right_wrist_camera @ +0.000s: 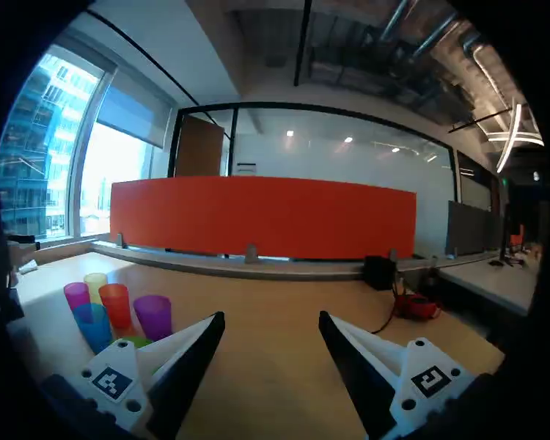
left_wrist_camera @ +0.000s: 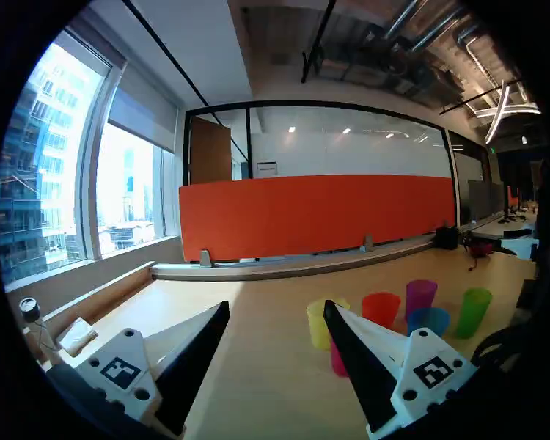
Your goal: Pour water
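Note:
Several coloured plastic cups stand in a cluster on the wooden desk. In the left gripper view I see a yellow cup (left_wrist_camera: 318, 321), an orange cup (left_wrist_camera: 380, 308), a purple cup (left_wrist_camera: 420, 295), a blue cup (left_wrist_camera: 429, 320), a green cup (left_wrist_camera: 473, 312) and a pink cup (left_wrist_camera: 337, 361) partly behind my right finger. My left gripper (left_wrist_camera: 276, 317) is open, just short of the cups. In the right gripper view the cups sit at the left: pink (right_wrist_camera: 76, 295), yellow (right_wrist_camera: 95, 284), orange (right_wrist_camera: 116, 304), purple (right_wrist_camera: 153, 315), blue (right_wrist_camera: 94, 325). My right gripper (right_wrist_camera: 271, 323) is open and holds nothing.
An orange partition (left_wrist_camera: 312, 213) runs along the desk's far edge. A small bottle and a wooden item (left_wrist_camera: 75, 336) lie on the window ledge at left. A black box (right_wrist_camera: 380, 273) and a red object with a cable (right_wrist_camera: 417, 305) sit at the right of the desk.

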